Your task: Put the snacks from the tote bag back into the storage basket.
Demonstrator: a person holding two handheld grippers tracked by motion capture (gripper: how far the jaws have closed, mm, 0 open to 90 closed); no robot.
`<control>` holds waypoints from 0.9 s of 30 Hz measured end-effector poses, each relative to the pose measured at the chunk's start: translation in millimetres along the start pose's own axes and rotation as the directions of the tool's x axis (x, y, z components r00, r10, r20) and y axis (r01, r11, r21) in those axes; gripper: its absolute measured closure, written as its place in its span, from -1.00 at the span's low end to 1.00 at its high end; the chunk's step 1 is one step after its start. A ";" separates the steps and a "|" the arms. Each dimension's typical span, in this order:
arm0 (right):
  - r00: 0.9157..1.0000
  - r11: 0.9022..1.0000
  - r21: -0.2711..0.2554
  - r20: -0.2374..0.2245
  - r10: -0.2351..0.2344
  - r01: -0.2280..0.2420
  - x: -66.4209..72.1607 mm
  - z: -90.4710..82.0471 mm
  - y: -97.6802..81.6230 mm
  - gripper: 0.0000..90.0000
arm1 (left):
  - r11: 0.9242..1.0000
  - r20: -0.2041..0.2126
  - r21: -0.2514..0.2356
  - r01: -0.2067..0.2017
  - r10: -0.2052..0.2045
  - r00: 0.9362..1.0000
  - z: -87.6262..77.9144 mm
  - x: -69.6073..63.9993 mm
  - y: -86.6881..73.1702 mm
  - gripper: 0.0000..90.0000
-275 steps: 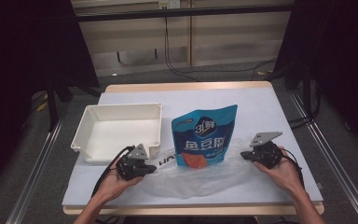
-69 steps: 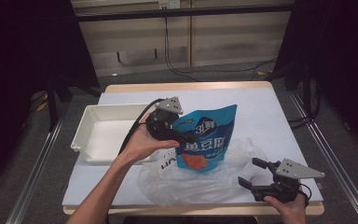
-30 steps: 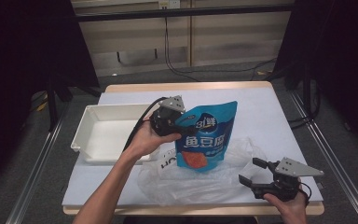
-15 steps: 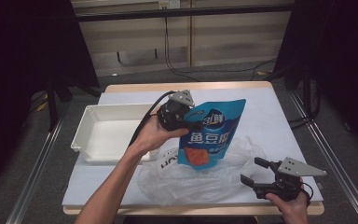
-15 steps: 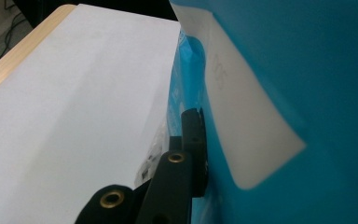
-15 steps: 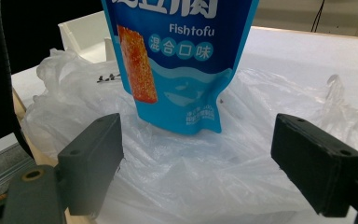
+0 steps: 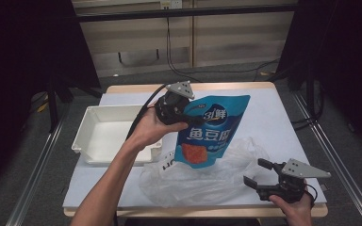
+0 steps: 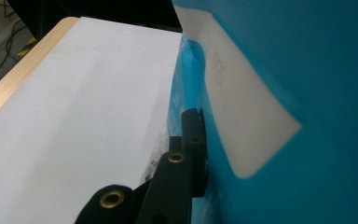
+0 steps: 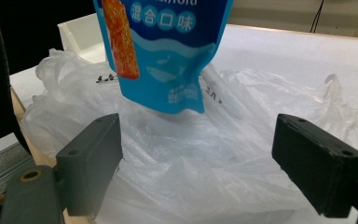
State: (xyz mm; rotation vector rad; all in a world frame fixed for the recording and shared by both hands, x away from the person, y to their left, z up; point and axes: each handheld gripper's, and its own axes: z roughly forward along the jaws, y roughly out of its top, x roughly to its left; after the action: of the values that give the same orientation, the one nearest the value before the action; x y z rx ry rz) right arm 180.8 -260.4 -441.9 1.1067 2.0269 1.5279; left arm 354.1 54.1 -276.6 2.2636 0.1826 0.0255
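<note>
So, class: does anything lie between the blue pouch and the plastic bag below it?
Nothing visible does. The left gripper holds the pouch just above the bag; the right gripper stands open beside the bag.

Blue pouch (image 9: 161,51) hangs over plastic bag (image 9: 205,172) between spread fingers (image 9: 91,163)

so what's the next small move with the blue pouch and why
Probably the right tool should take hold of the plastic bag and open its mouth. The left tool is shut on the top corner of the blue pouch, which hangs just above the crumpled bag, while the right tool's jaws stand open with nothing between them beside it.
</note>
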 end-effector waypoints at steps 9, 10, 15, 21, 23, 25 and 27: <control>1.000 1.000 -0.003 -0.001 -0.005 0.005 0.1 0.1 -0.1 -0.68 | 1.000 -0.007 -0.008 -0.007 0.007 1.000 -18.0 3.4 5.1 1.00; 1.000 1.000 -0.003 -0.002 -0.002 0.002 0.1 0.0 -0.1 -0.68 | 1.000 0.002 0.001 -0.016 0.016 1.000 -20.2 5.1 5.7 1.00; 1.000 1.000 -0.003 -0.007 -0.005 0.005 0.2 0.7 -0.1 -0.68 | 1.000 0.013 0.011 -0.003 0.003 1.000 -25.6 12.2 7.1 1.00; 1.000 1.000 -0.001 -0.006 -0.007 0.007 -0.3 1.0 -0.3 -0.68 | 1.000 0.014 -0.003 -0.006 0.006 1.000 -36.2 17.5 6.7 1.00; 1.000 1.000 0.000 -0.001 -0.004 0.004 -0.2 0.6 -0.4 -0.68 | 1.000 0.017 0.010 -0.018 0.018 1.000 -39.6 19.8 6.3 1.00; 1.000 1.000 -0.002 -0.002 -0.002 0.002 -0.5 0.6 -0.5 -0.69 | 1.000 0.018 0.005 -0.005 0.005 1.000 -42.5 21.2 5.2 1.00; 1.000 1.000 -0.003 -0.005 -0.001 0.001 -0.8 1.0 -0.6 -0.69 | 1.000 0.011 -0.001 -0.001 0.001 1.000 -46.2 24.1 4.5 1.00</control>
State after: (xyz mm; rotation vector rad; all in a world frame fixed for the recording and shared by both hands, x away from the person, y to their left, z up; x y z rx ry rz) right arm 181.8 -260.5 -442.9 1.1011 2.0275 1.5342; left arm 374.8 89.8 -244.5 2.2626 0.1756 0.0138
